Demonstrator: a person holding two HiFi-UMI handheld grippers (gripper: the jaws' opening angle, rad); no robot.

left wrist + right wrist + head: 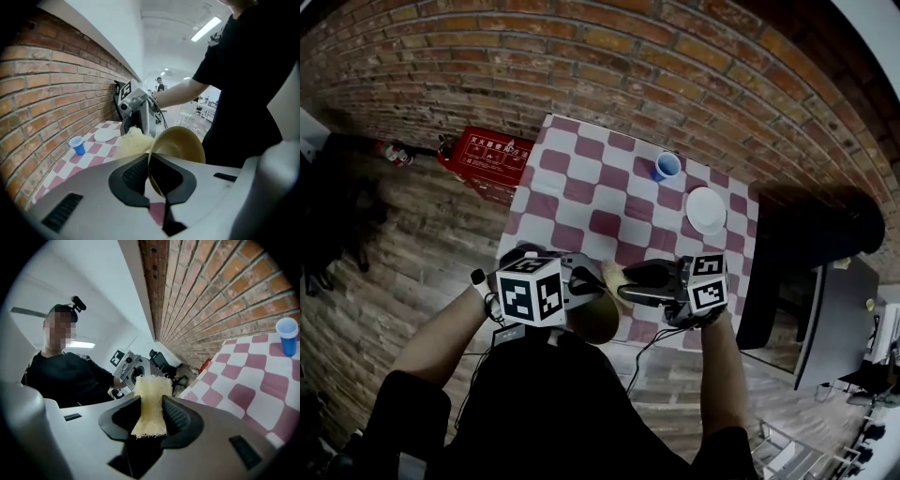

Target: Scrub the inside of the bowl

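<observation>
A tan bowl (598,321) is held off the near edge of the checked table (581,192), tipped on its side. My left gripper (589,287) is shut on the bowl's rim; in the left gripper view the rim (151,173) runs between the dark pads and the bowl's hollow (183,143) faces away. My right gripper (624,285) is shut on a pale yellow scrub pad (612,274), pointing left toward the bowl. In the right gripper view the scrub pad (150,404) stands clamped upright between the jaws. The pad (132,140) sits just beside the bowl's rim.
A blue cup (667,166) and a white plate (706,210) stand at the far right of the table. A red box (487,150) lies on the brick floor to the left. Dark furniture (834,319) stands at the right.
</observation>
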